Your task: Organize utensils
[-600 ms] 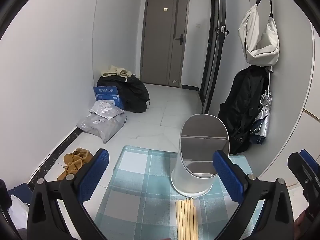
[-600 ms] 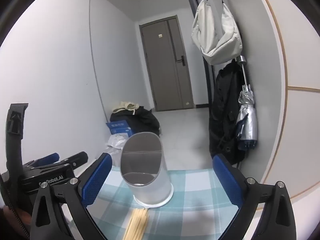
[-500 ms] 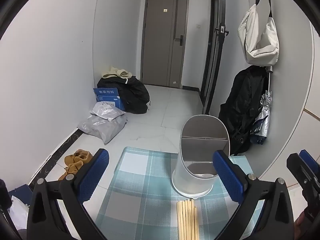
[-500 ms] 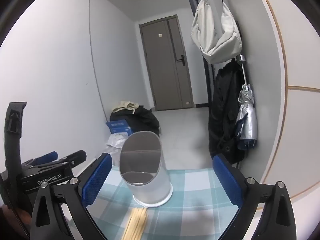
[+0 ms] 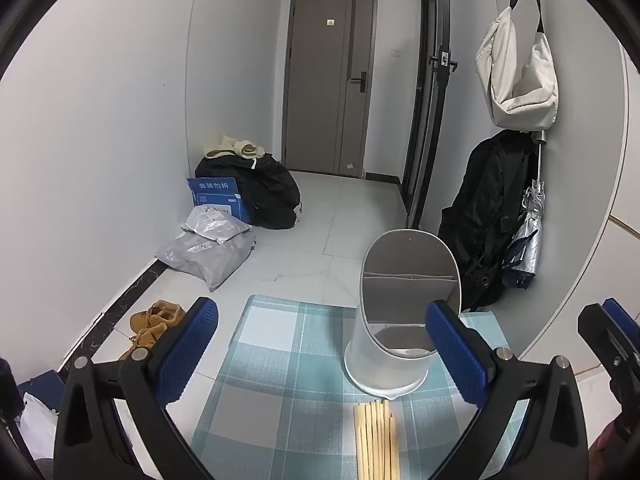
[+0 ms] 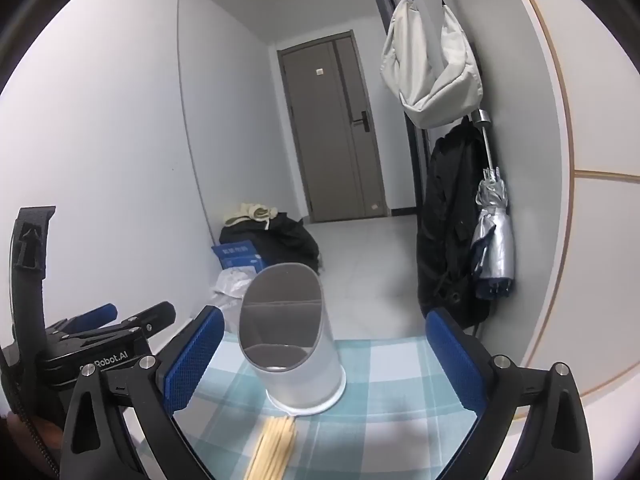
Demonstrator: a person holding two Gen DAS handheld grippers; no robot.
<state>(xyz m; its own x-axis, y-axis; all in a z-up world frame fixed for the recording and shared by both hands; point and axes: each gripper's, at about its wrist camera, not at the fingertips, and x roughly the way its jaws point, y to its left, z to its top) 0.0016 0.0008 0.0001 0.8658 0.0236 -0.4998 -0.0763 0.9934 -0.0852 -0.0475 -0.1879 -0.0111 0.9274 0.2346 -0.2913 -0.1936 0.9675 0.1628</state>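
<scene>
1. The left gripper (image 5: 320, 350) has its jaws wide apart, and nothing is between its blue pads (image 5: 188, 350).
2. A checked blue-green mat (image 5: 280, 364) lies on the white floor (image 5: 340, 220).
3. A white utensil holder (image 5: 400, 320) with a slanted opening stands upright near the far right corner of the mat.
4. A bundle of pale wooden chopsticks (image 5: 376, 440) lies at the near edge of the mat, its tips just beside the base of the holder.
5. Part of the right gripper (image 5: 612, 340) shows at the right edge of the view.
6. Brown shoes (image 5: 156, 322) lie on the floor left of the mat.
</scene>
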